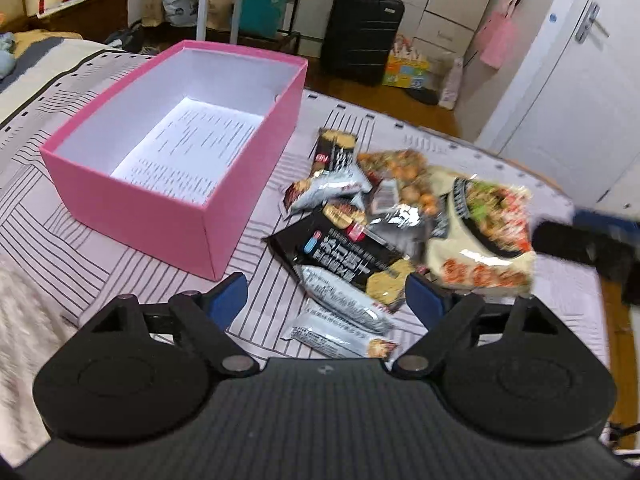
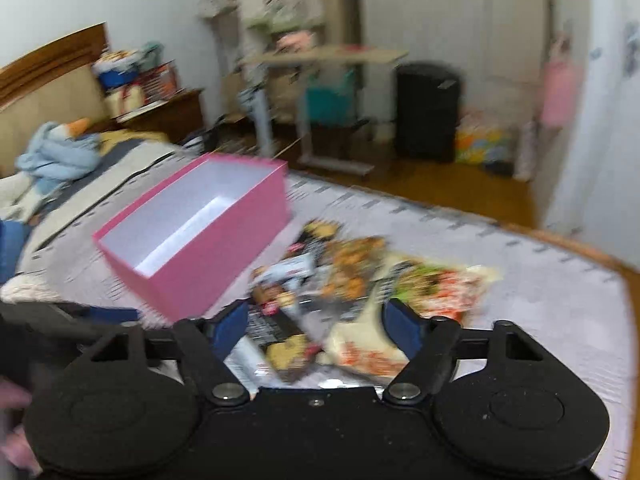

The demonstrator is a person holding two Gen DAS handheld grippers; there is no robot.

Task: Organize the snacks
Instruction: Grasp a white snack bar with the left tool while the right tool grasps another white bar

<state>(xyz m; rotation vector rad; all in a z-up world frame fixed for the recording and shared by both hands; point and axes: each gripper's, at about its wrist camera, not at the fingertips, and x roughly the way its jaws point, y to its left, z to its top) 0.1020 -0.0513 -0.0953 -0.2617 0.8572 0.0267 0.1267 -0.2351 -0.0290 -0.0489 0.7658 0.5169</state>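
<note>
A pink box [image 1: 160, 216] with a white inside stands open on the bed, left of a pile of snack packets [image 1: 360, 232]. The box holds only a printed sheet. The pile has black and silver packets and a large cream bag [image 1: 480, 240]. My left gripper [image 1: 326, 300] is open and empty, just above the near end of the pile. My right gripper [image 2: 314, 326] is open and empty above the pile [image 2: 340, 280], with the pink box [image 2: 208, 240] to its left. The right gripper's black body [image 1: 580, 244] shows at the right edge of the left wrist view.
The bed cover [image 1: 100, 280] is grey with dark line patterns. Beyond the bed's far edge are a black suitcase [image 1: 362, 36], a rolling table [image 2: 320, 80], bags and a white door [image 1: 580, 80]. A nightstand [image 2: 164, 112] and blue bedding [image 2: 56, 152] lie at the left.
</note>
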